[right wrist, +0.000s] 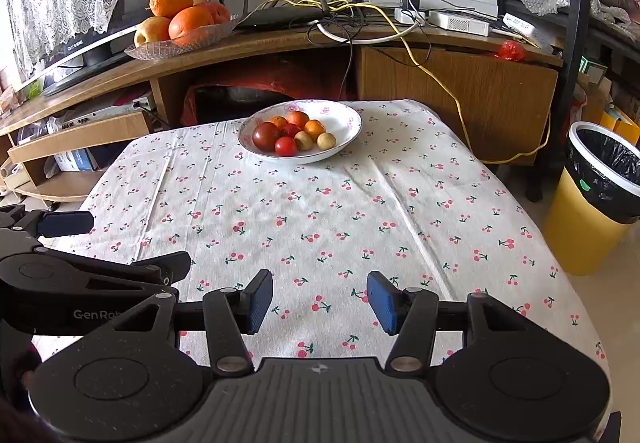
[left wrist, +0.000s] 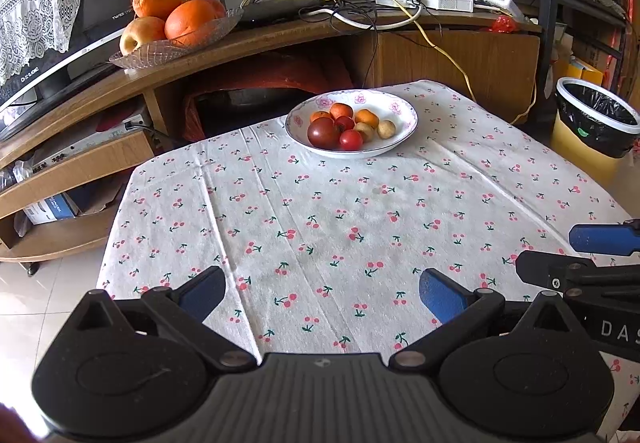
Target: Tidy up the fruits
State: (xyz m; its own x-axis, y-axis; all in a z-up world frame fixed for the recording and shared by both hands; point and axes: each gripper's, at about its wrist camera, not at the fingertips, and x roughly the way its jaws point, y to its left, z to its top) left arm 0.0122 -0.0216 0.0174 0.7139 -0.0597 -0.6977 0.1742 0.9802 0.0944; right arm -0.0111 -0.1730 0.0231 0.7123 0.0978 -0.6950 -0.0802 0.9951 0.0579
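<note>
A white floral bowl sits at the far side of the cherry-print tablecloth. It holds several small fruits: a dark red tomato, red tomatoes, small oranges and two yellowish round fruits. My left gripper is open and empty over the near part of the cloth. My right gripper is open and empty beside it, to the right.
A glass dish with large oranges and an apple stands on the wooden TV stand behind the table, next to a router and tangled cables. A yellow bin with a black liner stands on the floor at the right.
</note>
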